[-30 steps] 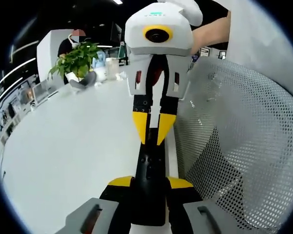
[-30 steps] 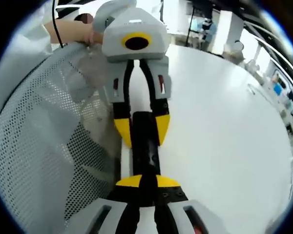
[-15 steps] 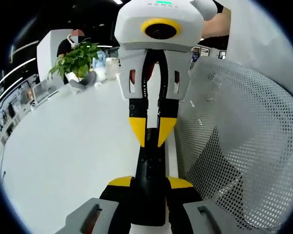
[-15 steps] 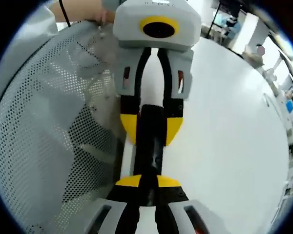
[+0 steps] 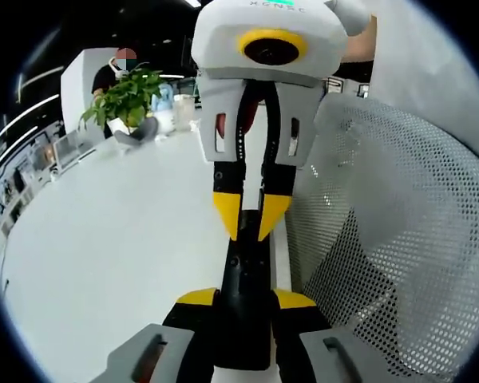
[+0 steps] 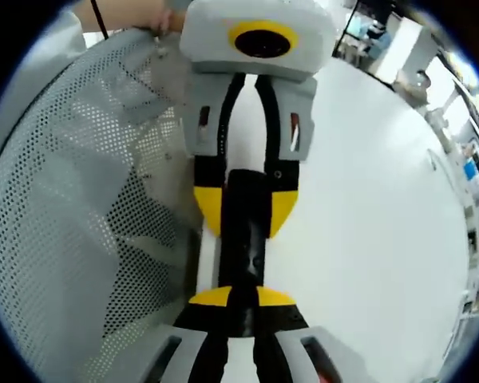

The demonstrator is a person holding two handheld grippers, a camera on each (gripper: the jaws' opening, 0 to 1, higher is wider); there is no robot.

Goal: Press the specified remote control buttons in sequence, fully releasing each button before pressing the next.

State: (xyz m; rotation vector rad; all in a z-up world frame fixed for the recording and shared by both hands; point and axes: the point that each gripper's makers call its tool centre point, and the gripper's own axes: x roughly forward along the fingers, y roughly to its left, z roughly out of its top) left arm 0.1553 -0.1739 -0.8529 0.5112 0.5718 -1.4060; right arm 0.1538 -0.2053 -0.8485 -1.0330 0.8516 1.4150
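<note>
Remote control (image 5: pixel 246 299), a slim black bar, lies between your two hand-held grippers above the white worktop (image 5: pixel 112 239), beside a white mesh basket (image 5: pixel 399 239). Your left hand-held gripper (image 5: pixel 243 307) clamps its near end; your right hand-held gripper (image 6: pixel 241 307) clamps the opposite end. It looks rigid, light and smooth, so hold its long edges firmly, clear of the buttons.

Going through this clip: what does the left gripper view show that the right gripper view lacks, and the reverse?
Left gripper view: a potted plant and a cup at the table's far end. Right gripper view: a blurred white column beyond the table. Both: the black remote, white table, white mesh, and the left gripper facing the right gripper along the remote.
</note>
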